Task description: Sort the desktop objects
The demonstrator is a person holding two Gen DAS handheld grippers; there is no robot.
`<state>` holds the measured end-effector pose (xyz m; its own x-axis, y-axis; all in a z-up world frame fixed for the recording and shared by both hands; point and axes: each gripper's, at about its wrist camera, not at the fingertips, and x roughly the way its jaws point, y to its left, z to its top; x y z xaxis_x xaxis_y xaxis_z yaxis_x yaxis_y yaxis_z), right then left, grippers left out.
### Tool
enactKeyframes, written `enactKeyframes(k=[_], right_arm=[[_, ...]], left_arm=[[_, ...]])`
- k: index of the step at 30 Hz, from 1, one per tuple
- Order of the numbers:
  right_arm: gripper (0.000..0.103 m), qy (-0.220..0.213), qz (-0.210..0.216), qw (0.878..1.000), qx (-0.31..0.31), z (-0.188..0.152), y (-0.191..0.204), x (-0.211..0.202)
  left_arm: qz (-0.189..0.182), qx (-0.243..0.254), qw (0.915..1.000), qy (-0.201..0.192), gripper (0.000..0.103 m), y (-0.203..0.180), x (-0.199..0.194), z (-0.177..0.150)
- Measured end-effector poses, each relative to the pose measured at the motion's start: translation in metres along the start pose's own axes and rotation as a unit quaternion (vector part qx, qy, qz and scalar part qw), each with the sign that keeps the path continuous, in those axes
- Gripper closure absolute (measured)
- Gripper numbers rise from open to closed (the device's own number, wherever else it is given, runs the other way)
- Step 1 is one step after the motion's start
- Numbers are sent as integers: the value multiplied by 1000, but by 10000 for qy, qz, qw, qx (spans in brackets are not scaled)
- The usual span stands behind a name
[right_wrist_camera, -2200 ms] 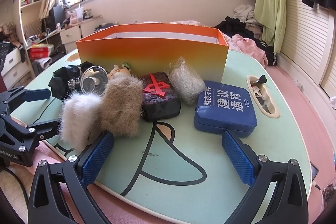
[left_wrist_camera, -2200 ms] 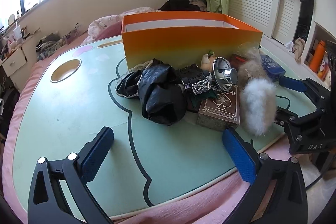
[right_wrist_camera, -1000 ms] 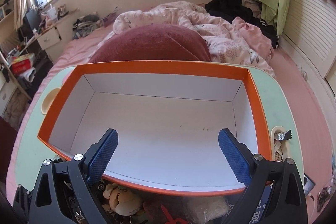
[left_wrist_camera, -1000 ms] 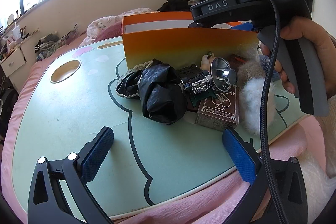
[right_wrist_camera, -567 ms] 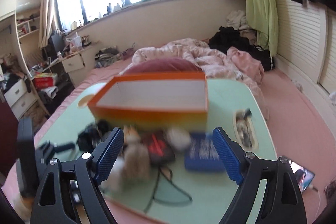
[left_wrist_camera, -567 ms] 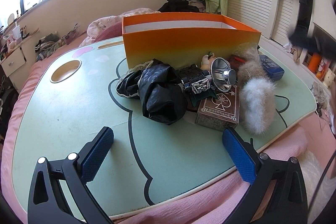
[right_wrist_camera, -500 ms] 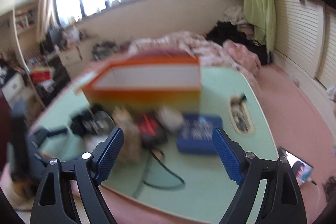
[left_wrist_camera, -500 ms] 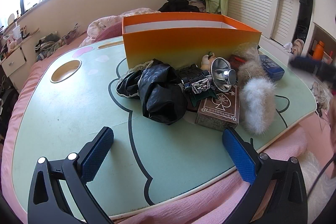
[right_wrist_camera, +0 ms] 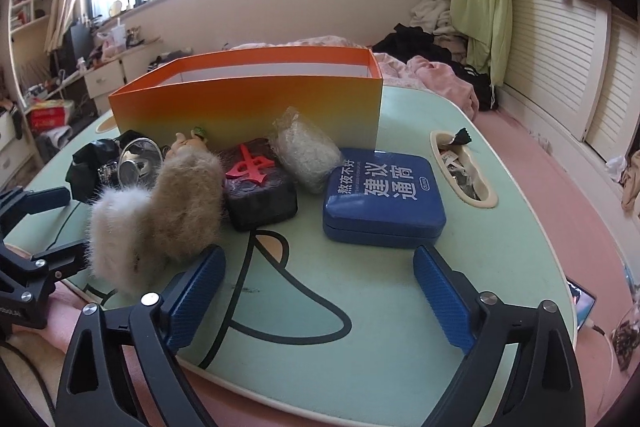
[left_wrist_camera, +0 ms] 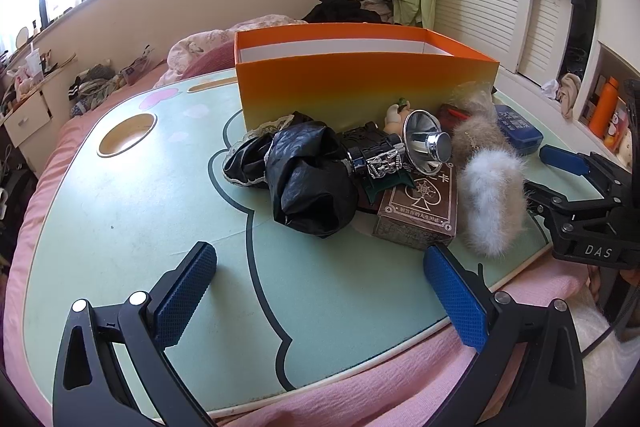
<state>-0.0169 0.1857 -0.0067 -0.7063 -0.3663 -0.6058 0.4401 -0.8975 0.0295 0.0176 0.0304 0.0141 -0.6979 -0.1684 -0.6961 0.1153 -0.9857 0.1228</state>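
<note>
My right hand-held gripper [right_wrist_camera: 318, 287] hangs low over the mint-green cartoon-printed tabletop [right_wrist_camera: 360, 339], jaws opening wide with nothing between them, lined up just short of the flat blue tin with white characters [right_wrist_camera: 383, 199]. My left hand-held gripper [left_wrist_camera: 320, 291] is spread and empty, facing the crumpled black plastic bag [left_wrist_camera: 312, 179]. All clutter sits bunched against the open orange cardboard box [right_wrist_camera: 256, 103], presumably so each transfer stays short.

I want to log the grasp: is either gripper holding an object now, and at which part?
Nothing is held. The left gripper is open and empty; the right gripper has its jaws opening, with nothing between them.
</note>
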Motion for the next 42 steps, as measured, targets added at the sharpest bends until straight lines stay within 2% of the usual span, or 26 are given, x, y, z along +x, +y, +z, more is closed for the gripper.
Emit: enactKeyframes(k=[11,16,18,23,27,29,32,33,34,36,38,41,42], right_arm=[[1,-110,79,9999,-46,-1,-1,3],[1,-112,80,9999,-45,-1,-2,2],[1,-111,81,9999,-42,-1,-2,2],[1,-112,79,9999,-43,-1,-2,2],[1,-118,80,9999,-41,-1,-2,2],[1,-122,83,9999,-40,-1,-2,2],[1,-136,120,9998,-40,-1,-2,1],[1,-162,181,9997,-30,-1,-4,0],[2,-213,286,9994,33,-1,-7,-2],[4,-353,507,9975,334,1,-21,-9],[5,-537,388,9956,661,5,-37,-15],[5,-183,549,9919,1127,16,-52,-9],[5,-113,468,9925,1124,19,-53,-8]], left_arm=[[1,-48,10000,-4,0,1,0,-1],[18,-216,9998,-18,0,10,-3,-2],[-167,-382,9990,-176,0,18,-12,-3],[-152,-592,9964,-581,2,30,-31,4],[-312,-697,9957,-519,17,33,-24,22],[-526,-778,9951,-308,31,32,-9,30],[-648,-926,9935,-153,51,31,4,28],[-650,-1005,9928,-80,64,34,7,27],[-727,-1088,9914,-45,68,37,8,23],[-785,-1146,9902,-131,69,44,3,15],[-689,-1112,9912,-202,69,49,-3,8],[-657,-1021,9924,-194,69,54,-12,-1],[-601,-977,9932,-209,66,52,-15,-3]])
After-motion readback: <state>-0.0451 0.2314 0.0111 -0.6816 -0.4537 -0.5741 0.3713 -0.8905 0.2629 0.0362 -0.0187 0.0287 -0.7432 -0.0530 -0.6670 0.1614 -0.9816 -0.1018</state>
